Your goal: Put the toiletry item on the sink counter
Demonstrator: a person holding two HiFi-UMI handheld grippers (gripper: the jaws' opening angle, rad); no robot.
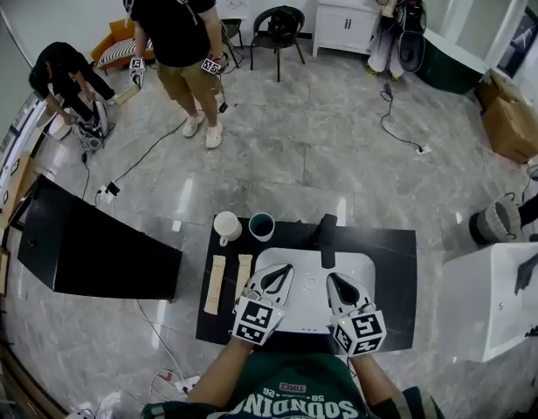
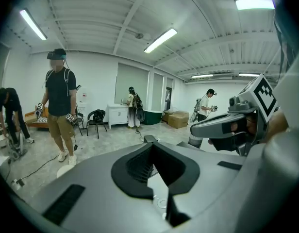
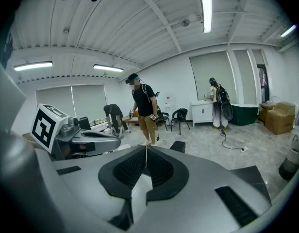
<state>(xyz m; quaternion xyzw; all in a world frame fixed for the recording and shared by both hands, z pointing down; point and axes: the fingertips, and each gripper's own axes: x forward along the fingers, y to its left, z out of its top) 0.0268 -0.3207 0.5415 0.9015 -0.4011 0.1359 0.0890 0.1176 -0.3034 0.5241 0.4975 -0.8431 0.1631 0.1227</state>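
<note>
Saw a black counter (image 1: 391,269) around a white basin (image 1: 308,284) at lower centre, with a black faucet (image 1: 327,238), a white cup (image 1: 227,226) and a dark cup (image 1: 262,226) above. Noted pale beige strips (image 1: 215,284) at left, over a grey marbled floor (image 1: 321,155). Found left gripper (image 1: 285,271) and right gripper (image 1: 334,279) light grey with black pads, cubes patterned in black-and-white squares.

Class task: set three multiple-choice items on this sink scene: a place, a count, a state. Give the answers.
1. The white cup stands: A on the counter, left of the faucet; B in the basin; C on the floor.
2. Cups on the counter: A one; B two; C four.
3. The left gripper is: A wide open; B shut, empty; C shut on a cup.
Answers: 1 A, it stands on the black top beside the faucet; 2 B, a white cup and a dark cup; 3 B, its jaws meet with nothing between.
</note>
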